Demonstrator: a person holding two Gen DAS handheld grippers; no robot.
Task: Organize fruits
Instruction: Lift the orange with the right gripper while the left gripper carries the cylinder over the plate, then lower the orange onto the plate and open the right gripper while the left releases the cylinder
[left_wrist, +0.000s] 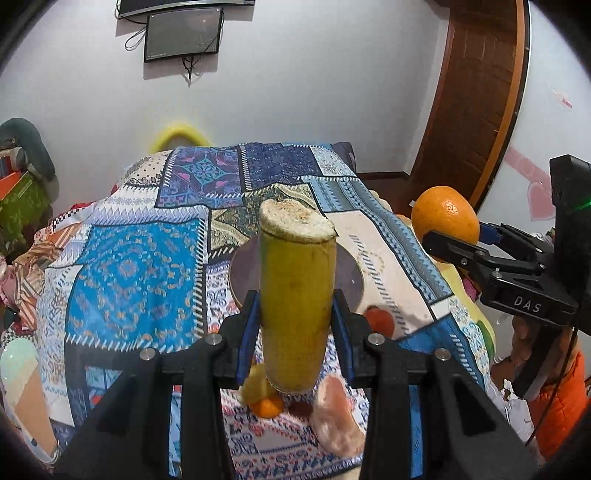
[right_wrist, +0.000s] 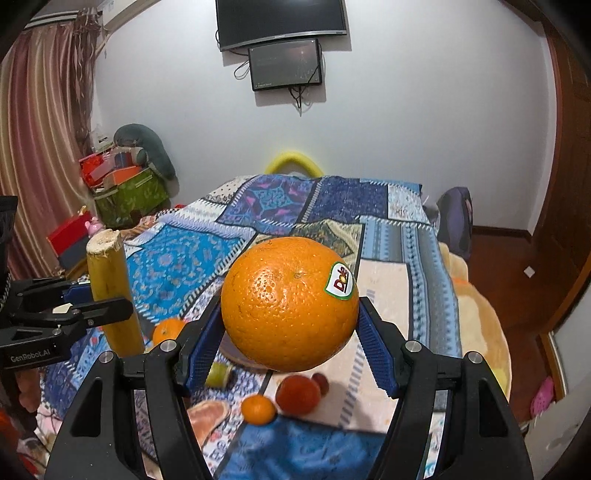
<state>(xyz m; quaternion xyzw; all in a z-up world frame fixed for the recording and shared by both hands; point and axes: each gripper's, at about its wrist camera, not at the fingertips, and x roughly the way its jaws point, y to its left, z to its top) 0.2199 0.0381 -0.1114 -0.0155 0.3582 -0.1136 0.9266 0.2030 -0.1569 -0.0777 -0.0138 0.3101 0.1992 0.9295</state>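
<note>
Our left gripper (left_wrist: 295, 317) pinches a cut banana (left_wrist: 297, 295) upright, held above the patterned bedspread (left_wrist: 140, 266). Our right gripper (right_wrist: 290, 332) clamps a big orange (right_wrist: 288, 302) with a sticker (right_wrist: 340, 284), also lifted. Below us, a round plate (left_wrist: 351, 277) lies mid-bed, with a tomato (right_wrist: 298, 393) and a small tangerine (right_wrist: 258, 408) nearer us.

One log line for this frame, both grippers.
left gripper: shut on banana piece | right gripper: shut on orange | both held above plate
</note>
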